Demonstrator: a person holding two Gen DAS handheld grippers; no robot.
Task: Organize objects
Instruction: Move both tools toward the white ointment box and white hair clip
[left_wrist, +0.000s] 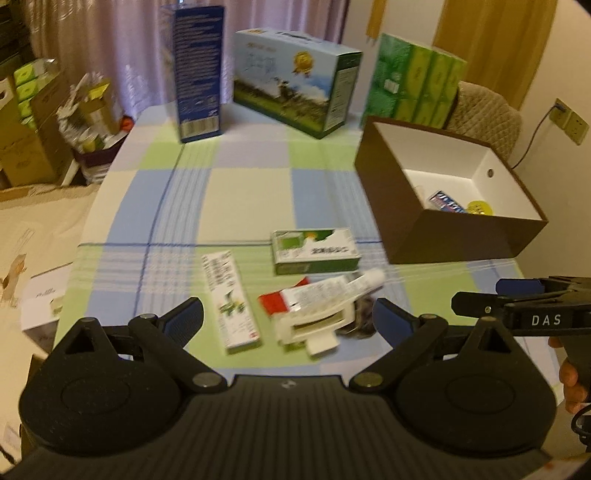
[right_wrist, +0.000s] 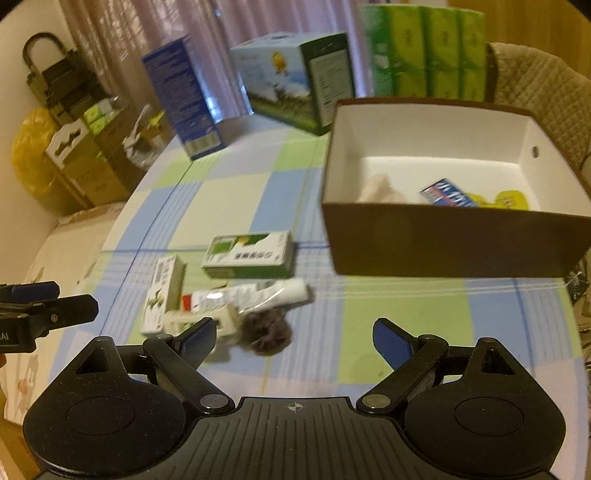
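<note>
Worktop (left_wrist: 240, 184): open box (left_wrist: 443, 236) at right, small packets inside. Left of it, carton (left_wrist: 316, 251); nearer, tube (left_wrist: 328, 290) lying across; slim carton (left_wrist: 232, 299) further left. Three large boxes stand along far edge.

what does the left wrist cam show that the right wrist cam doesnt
Only the left wrist view: a wall socket and a hand holding the right gripper. Only the right wrist view: a yellow bag and something pale in the brown box. Both share the green carton, the tube and the checked tablecloth.
</note>
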